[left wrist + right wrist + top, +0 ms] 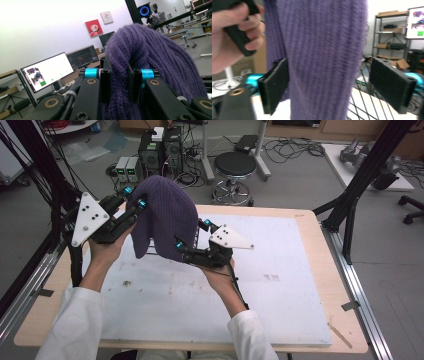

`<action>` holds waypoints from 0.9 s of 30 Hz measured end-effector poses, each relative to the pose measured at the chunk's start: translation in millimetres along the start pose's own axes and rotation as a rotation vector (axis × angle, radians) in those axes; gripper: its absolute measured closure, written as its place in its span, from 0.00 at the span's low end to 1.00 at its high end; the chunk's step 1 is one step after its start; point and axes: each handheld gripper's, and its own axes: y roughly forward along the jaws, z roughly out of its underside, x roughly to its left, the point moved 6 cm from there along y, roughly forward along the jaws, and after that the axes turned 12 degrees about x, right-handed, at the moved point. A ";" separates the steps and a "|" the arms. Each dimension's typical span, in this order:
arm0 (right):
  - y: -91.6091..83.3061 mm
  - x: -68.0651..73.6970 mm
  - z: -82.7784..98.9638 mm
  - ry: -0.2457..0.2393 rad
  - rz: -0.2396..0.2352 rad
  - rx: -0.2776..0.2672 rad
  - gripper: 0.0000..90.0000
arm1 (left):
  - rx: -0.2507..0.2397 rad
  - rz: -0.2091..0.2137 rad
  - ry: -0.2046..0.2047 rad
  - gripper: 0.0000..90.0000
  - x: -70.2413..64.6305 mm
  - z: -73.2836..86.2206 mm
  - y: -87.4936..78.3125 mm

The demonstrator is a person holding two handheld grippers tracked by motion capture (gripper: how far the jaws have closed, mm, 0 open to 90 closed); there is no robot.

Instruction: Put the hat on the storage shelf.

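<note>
A purple knit beanie (165, 215) hangs in the air above the far left part of the white mat (280, 270). My left gripper (135, 196) is raised at the hat's upper left and is shut on a fold of the knit (155, 55), which bunches between its jaws (119, 80). My right gripper (191, 233) sits at the hat's lower right edge. In the right gripper view its jaws (333, 85) stand wide apart with the hanging beanie (319, 50) between them; the right pad is clear of the fabric. A hand (232, 37) holding the other gripper's handle is at the upper left.
The mat covers a wooden table (320, 227). Beyond its far edge stand a black stool (235, 167) and computer towers (160, 150) with cables on the floor. Black frame posts (360, 185) rise at both sides. A lit monitor (47, 72) is in the left gripper view.
</note>
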 end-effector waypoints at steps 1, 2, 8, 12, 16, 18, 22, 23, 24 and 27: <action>0.4 1.7 -2.6 0.000 -0.004 -0.004 0.20 | -0.004 0.000 -0.001 0.86 0.8 -1.6 -0.2; 0.7 3.2 -4.1 0.002 -0.013 -0.004 0.23 | -0.008 -0.002 0.000 0.86 1.9 -3.8 -0.5; 4.7 5.6 -6.6 -0.012 -0.024 0.007 0.39 | -0.019 -0.003 -0.002 0.86 6.0 -10.1 0.0; 8.6 9.3 -9.8 -0.065 -0.027 0.020 0.65 | -0.017 0.001 -0.005 0.86 8.7 -10.7 3.1; 11.3 11.1 -15.8 -0.105 -0.002 0.031 0.87 | -0.007 -0.013 -0.014 0.86 14.9 -7.3 6.3; 12.0 9.7 -19.2 -0.123 0.028 0.042 0.90 | 0.002 -0.020 -0.018 0.86 20.2 -4.8 7.0; 12.1 0.2 -26.9 -0.139 0.114 0.051 0.91 | 0.024 -0.037 -0.014 0.86 31.4 -1.1 7.0; 12.3 -2.2 -29.1 -0.129 0.130 0.053 0.91 | 0.029 -0.040 -0.012 0.86 34.2 -0.7 7.1; 12.3 -5.3 -31.7 -0.128 0.144 0.052 0.91 | 0.031 -0.043 -0.012 0.86 36.9 -0.6 7.4; 13.2 -10.8 -38.6 -0.110 0.180 0.047 0.91 | 0.037 -0.041 -0.005 0.86 43.6 -2.0 9.5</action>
